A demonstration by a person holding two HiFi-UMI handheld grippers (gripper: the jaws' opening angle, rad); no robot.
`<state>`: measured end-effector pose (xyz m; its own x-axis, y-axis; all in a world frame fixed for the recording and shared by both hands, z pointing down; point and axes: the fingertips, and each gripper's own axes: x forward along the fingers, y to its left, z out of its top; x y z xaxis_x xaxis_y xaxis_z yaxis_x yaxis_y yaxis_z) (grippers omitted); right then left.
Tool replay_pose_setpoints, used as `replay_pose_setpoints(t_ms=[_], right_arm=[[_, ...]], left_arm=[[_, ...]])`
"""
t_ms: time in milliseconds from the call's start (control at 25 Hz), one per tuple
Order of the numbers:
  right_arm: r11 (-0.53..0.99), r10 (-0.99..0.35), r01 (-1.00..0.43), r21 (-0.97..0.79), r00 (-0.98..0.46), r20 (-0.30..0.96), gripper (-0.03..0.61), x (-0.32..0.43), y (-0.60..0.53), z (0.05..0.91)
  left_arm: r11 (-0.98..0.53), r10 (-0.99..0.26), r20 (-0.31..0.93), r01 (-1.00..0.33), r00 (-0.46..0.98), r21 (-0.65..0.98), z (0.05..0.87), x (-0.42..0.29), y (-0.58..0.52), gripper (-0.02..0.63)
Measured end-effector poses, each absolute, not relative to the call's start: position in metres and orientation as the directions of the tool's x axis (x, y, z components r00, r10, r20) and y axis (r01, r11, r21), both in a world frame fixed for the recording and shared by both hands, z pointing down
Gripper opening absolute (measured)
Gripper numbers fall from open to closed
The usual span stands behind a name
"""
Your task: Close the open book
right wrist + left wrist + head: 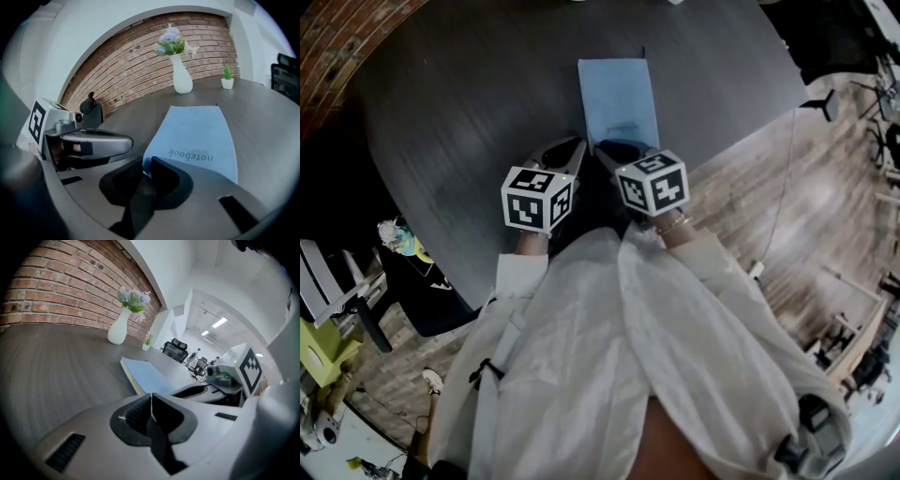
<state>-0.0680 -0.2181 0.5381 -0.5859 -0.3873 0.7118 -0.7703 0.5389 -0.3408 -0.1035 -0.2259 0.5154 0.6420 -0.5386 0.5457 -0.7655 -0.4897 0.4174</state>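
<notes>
A light blue notebook (619, 98) lies closed and flat on the dark round table (459, 112), its cover title facing me (197, 133). My right gripper (146, 161) sits at the book's near left corner, jaws a narrow gap apart, with blue cover showing through the gap and no pad visibly pressing on it. It shows in the head view just below the book (614, 150). My left gripper (151, 397) is shut with nothing between its jaws. It hovers beside the book's near left edge (145, 375), close to the right gripper (572, 145).
A white vase with flowers (182, 75) and a small potted plant (227, 79) stand at the table's far side by the brick wall. Office chairs (176, 348) stand beyond the table. A wood floor (787, 216) runs to the right.
</notes>
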Motion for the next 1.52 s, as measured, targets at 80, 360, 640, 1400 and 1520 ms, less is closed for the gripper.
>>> replay_pose_setpoints(t_ms=[80, 360, 640, 1400, 1520], right_arm=[[0.552, -0.384, -0.768, -0.324, -0.579, 0.720, 0.049, -0.069, -0.217, 0.539], [0.593, -0.335, -0.732, -0.336, -0.604, 0.723, 0.073, -0.074, -0.210, 0.538], [0.604, -0.327, -0.704, -0.373, -0.646, 0.690, 0.123, -0.072, -0.212, 0.529], [0.562, -0.546, -0.728, -0.392, -0.683, 0.485, 0.153, -0.036, -0.225, 0.446], [0.574, -0.559, -0.713, -0.403, -0.700, 0.444, 0.148, -0.038, -0.223, 0.437]], left_arm=[[-0.498, -0.533, 0.538, -0.756, 0.653, 0.424, 0.513, -0.100, -0.225, 0.012], [-0.503, -0.543, 0.513, -0.746, 0.665, 0.436, 0.507, -0.100, -0.226, 0.012], [-0.523, -0.574, 0.465, -0.739, 0.674, 0.425, 0.493, -0.103, -0.227, 0.012], [-0.565, -0.719, 0.261, -0.760, 0.644, 0.321, 0.428, -0.102, -0.228, 0.012], [-0.592, -0.708, 0.252, -0.749, 0.659, 0.296, 0.422, -0.097, -0.224, 0.012]])
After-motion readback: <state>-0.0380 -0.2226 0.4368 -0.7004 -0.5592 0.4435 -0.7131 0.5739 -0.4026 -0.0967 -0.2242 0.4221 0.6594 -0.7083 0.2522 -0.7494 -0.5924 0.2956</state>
